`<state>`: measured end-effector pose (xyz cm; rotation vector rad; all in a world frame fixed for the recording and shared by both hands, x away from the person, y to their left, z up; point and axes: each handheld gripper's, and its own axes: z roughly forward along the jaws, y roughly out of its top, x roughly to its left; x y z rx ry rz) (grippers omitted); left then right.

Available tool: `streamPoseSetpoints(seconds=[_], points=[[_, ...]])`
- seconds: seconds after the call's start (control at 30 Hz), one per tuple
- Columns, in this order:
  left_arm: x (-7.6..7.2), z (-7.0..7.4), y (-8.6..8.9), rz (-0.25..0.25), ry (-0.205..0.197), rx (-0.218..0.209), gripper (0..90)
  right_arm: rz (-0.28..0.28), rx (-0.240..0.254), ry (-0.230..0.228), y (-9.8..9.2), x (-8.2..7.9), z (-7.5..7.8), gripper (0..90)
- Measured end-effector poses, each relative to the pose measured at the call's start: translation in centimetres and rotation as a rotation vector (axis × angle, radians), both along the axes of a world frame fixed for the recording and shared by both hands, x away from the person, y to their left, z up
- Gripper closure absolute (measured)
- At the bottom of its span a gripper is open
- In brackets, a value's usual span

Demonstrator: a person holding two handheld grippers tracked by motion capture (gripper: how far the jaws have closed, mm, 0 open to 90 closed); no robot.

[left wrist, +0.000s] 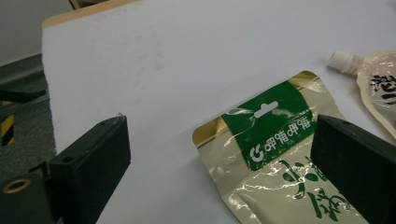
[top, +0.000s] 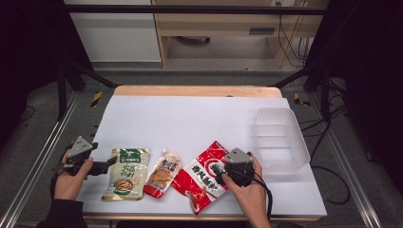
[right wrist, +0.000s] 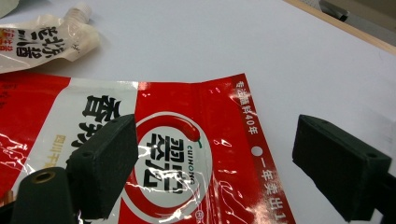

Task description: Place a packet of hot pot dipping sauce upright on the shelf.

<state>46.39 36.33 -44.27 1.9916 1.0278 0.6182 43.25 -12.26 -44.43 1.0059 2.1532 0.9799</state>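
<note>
Grasping looks to be the step in hand: the right gripper [top: 219,174], jaws apart, straddles the red packet's [top: 203,176] edge near the table's [top: 199,118] front edge and should close next, while the left gripper [top: 110,164] waits open.

the red packet [right wrist: 196,154] carries the brand "cuihong" beside a chili emblem, plus "40" within white chinese print along its edge. the green-topped pouch [left wrist: 275,154] and the spouted pouch [right wrist: 42,44] bear chinese characters.
</note>
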Motion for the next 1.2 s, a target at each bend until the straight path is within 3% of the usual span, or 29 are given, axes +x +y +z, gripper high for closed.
streamPoseSetpoints(seconds=[0.13,0.27,0.6,0.87,1.03,1.13,1.2], points=[[0.2,-0.2,0.2,-0.026,0.026,0.029,4.9,0.006,-0.013,0.001,-0.1,-0.4,-0.2,13.4],[0.4,-0.4,0.5,-0.048,0.048,0.013,4.8,0.018,-0.025,0.006,0.0,-0.4,-0.4,12.2],[0.9,-1.5,0.2,-0.107,0.099,0.076,5.3,0.027,-0.047,0.035,0.5,0.0,-0.8,11.4],[1.9,-1.7,-0.7,-0.142,0.119,0.06,8.5,0.033,-0.065,0.055,0.5,0.0,-1.1,11.3],[3.0,-2.4,-1.3,-0.148,0.154,0.08,9.4,0.043,-0.072,0.063,0.8,0.0,-1.2,11.3],[3.3,-2.5,-1.5,-0.157,0.16,0.08,11.4,0.048,-0.077,0.066,1.0,0.0,-1.2,11.3],[3.4,-2.7,-1.7,-0.178,0.188,0.062,13.0,0.051,-0.08,0.068,1.1,0.1,-1.3,11.3]])
